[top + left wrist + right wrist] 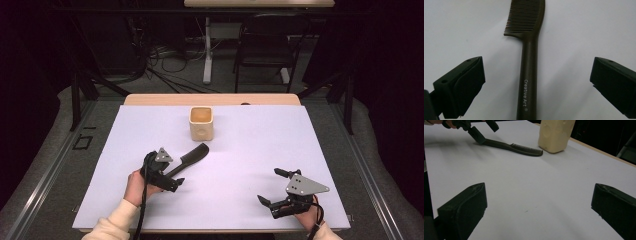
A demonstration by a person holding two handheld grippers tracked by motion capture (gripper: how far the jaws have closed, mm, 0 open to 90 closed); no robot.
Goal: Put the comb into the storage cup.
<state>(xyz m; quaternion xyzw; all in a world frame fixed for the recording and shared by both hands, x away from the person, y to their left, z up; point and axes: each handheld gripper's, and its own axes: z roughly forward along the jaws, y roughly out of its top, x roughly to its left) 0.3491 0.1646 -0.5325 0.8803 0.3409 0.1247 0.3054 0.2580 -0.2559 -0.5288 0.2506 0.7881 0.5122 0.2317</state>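
Observation:
A dark brown comb [193, 155] lies flat on the white board [250, 150], teeth end toward a beige square cup [201, 123]. My left gripper [175, 176] is open at the comb's handle end. In the left gripper view the handle [528, 75], printed "Creative Art", runs up between the two spread jaws without touching either, and the teeth [524, 15] are at the top. My right gripper [271, 186] is open near the board's front right, with nothing between its jaws [539, 202]. From there the comb [511, 146], the cup [555, 135] and the left gripper [477, 132] show farther off.
The cup stands upright at the back middle of the board, a short way beyond the comb's teeth. The wooden table edge [210, 99] shows behind the board. A chair [265, 45] and cables stand on the floor beyond the table.

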